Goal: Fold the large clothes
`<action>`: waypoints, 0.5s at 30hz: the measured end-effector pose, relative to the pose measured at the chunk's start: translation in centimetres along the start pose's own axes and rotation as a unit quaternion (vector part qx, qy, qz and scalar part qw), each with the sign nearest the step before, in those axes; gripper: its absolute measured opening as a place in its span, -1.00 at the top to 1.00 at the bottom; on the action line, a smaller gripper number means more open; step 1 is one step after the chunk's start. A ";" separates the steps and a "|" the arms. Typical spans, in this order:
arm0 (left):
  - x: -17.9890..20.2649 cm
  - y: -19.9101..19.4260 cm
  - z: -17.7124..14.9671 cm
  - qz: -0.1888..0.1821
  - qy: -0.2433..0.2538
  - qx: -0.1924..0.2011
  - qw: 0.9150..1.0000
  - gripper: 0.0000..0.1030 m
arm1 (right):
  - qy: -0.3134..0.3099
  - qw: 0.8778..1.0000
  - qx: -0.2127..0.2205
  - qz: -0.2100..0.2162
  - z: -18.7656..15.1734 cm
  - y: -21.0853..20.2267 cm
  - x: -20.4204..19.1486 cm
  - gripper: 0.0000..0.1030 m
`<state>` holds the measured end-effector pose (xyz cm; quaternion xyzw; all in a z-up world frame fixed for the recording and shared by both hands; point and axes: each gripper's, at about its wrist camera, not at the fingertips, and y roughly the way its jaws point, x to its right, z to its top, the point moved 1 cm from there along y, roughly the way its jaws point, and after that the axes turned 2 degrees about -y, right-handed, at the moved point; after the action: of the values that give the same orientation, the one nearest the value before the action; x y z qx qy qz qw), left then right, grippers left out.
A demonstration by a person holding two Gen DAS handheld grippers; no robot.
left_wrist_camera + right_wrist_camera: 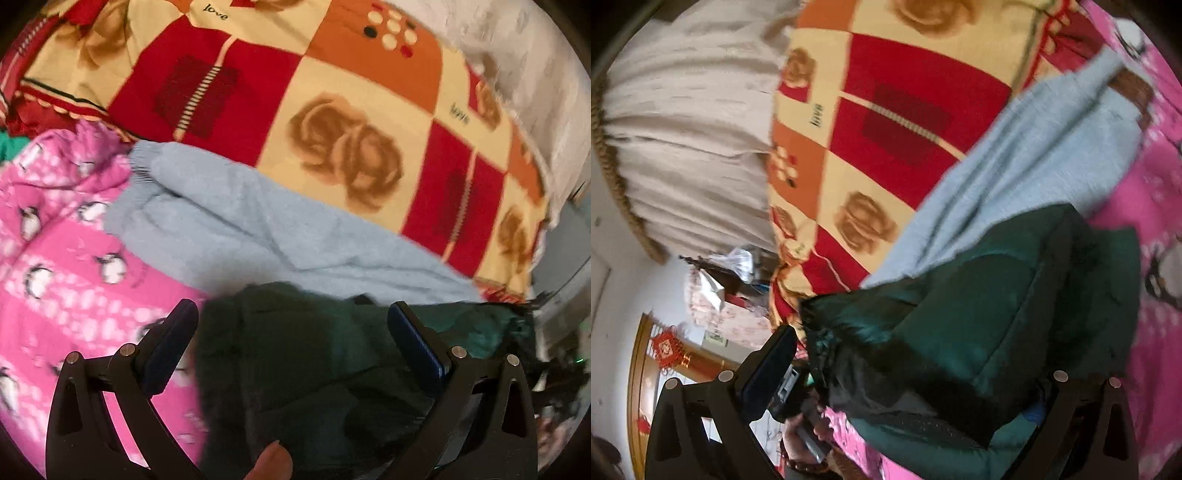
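Dark green padded jacket with black fur trim (295,354) lay bunched on bed, over pale blue knit garment (258,225) and pink penguin fleece (66,258). Left gripper (291,343) jaws spread wide, empty, above jacket. Right gripper (916,373) straddled jacket; clamped or not, cannot tell. Step judged: regrasp between folds. Next: find edge, pinch.

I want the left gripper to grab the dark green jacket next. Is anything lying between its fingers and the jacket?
Nothing visible does. The left gripper is open right above the dark green jacket, with only the jacket's fabric between its fingers.

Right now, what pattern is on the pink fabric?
White penguins and dots on the pink fabric; clearest in the left wrist view.
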<state>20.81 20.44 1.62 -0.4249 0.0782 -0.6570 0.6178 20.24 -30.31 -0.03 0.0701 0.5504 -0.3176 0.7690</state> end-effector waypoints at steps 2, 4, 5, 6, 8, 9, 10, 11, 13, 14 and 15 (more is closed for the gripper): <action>0.7 -1.3 0.7 -0.032 0.000 0.036 0.999 -0.99 | -0.005 1.000 0.019 0.010 0.4 0.1 -0.6 -1.00; 1.5 -3.3 1.1 -0.038 0.012 0.096 0.995 -0.99 | -0.018 0.999 0.047 0.018 0.9 0.0 -1.3 -1.00; 1.8 -4.0 1.2 -0.038 0.017 0.124 0.991 -0.99 | -0.029 0.997 0.066 0.023 1.1 -0.2 -1.6 -1.00; 2.0 -4.8 1.2 -0.042 0.024 0.148 0.988 -0.99 | -0.040 0.996 0.081 0.024 1.3 -0.4 -1.9 -1.00; 2.4 -5.5 1.1 -0.061 0.039 0.165 0.984 -0.99 | -0.052 0.993 0.099 0.028 1.5 -0.6 -2.2 -1.00; 2.6 -5.5 1.1 -0.065 0.046 0.165 0.983 -0.99 | -0.056 0.993 0.104 0.027 1.5 -0.7 -2.3 -1.00; 2.9 -5.4 1.0 -0.063 0.056 0.162 0.983 -0.99 | -0.057 0.992 0.106 0.023 1.5 -0.7 -2.3 -1.00; 3.1 -5.3 1.0 -0.061 0.066 0.160 0.983 -0.99 | -0.059 0.992 0.107 0.023 1.4 -0.8 -2.2 -1.00; 3.1 -5.1 1.0 -0.061 0.074 0.150 0.984 -0.99 | -0.064 0.992 0.109 0.021 1.3 -0.7 -2.3 -1.00; 3.0 -5.0 1.0 -0.064 0.071 0.144 0.985 -0.99 | -0.068 0.991 0.110 0.022 1.2 -0.7 -2.4 -1.00; 2.9 -4.8 0.9 -0.063 0.066 0.138 0.986 -0.99 | -0.070 0.991 0.111 0.021 1.2 -0.7 -2.4 -1.00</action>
<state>18.20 19.33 6.55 -0.2952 0.0004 -0.7259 0.6212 20.37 -30.39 2.76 0.1443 0.4545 -0.3647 0.7998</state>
